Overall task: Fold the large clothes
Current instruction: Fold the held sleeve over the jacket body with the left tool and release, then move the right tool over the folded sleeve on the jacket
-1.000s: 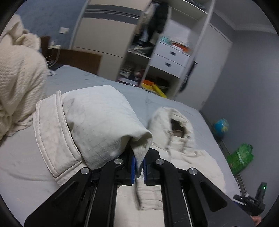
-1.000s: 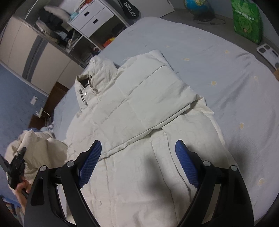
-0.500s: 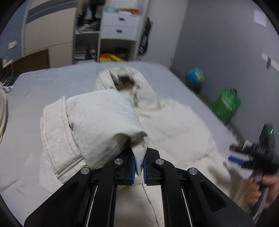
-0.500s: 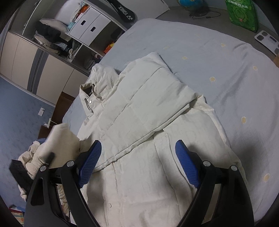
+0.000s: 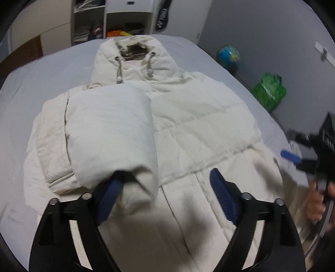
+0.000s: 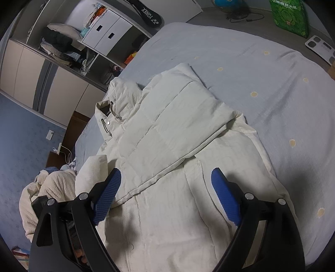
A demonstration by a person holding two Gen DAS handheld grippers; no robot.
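Cream hooded puffer jacket (image 5: 201, 129) lies front-up on the bed (image 5: 25, 83), grey-blue sheet, hood (image 5: 134, 60) toward the wardrobe shelving (image 6: 69, 48).

L gripper (image 5: 165, 188): jaws have just been opening, now wide. The sleeve (image 5: 108, 134) is folded over the jacket chest, its cuff end sitting btwn the pads but loose. Left blue pad (image 5: 108, 198) is partly under the cuff fold; the other pad is clear of fabric on the opposite side. Nothing clamped. L-wrist view is a bit motion-blurred.

R gripper (image 6: 167, 188): jaws wide, nothing in them, above the lower front of the jacket near the centre closure. In L-wrist view the R gripper shows at the frame's right edge, w/ the person's hand (image 5: 316, 200) on its grip, blurred.

Other sleeve (image 6: 180, 117) is folded diagonally across the chest; its edge runs down toward the R gripper's pads.

Surroundings: crumpled cream knit blanket (image 6: 41, 198) past the bed's edge in R-wrist view, green bag (image 5: 269, 90) and a globe (image 5: 229, 55) on the floor by the wall, white bathroom scale (image 6: 320, 48) on the floor, black Yonex racket cover (image 6: 146, 14) leaning by the shelving.
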